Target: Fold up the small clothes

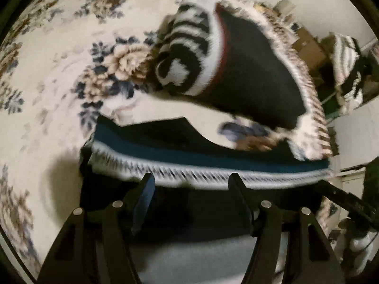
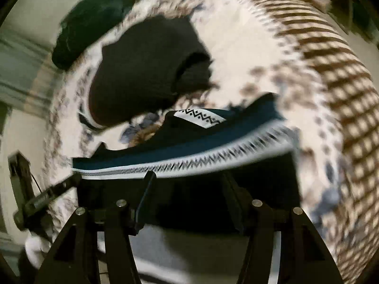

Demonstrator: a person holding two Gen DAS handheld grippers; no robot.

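Floral rug [image 1: 47, 75] carries everything; only left wrist shows the zebra-striped black garment [image 1: 189, 54], only right wrist the zigzag label [image 2: 200, 117] on the dark teal-banded garment [image 2: 189, 139] and a dark green heap [image 2: 94, 19] off the rug. Teal-banded garment lies just ahead of both tools. Left gripper [image 1: 190, 182] and right gripper [image 2: 187, 182]: jaws apart; blur hides whether they pinch its white zigzag hem, can't tell.

Both views dim and warm-lit, heavily motion-blurred; the floral cloth [image 1: 59, 75] smears worst toward the right edge of the right view. Fisheye bending, black corners. Deep shadow in the near foreground.
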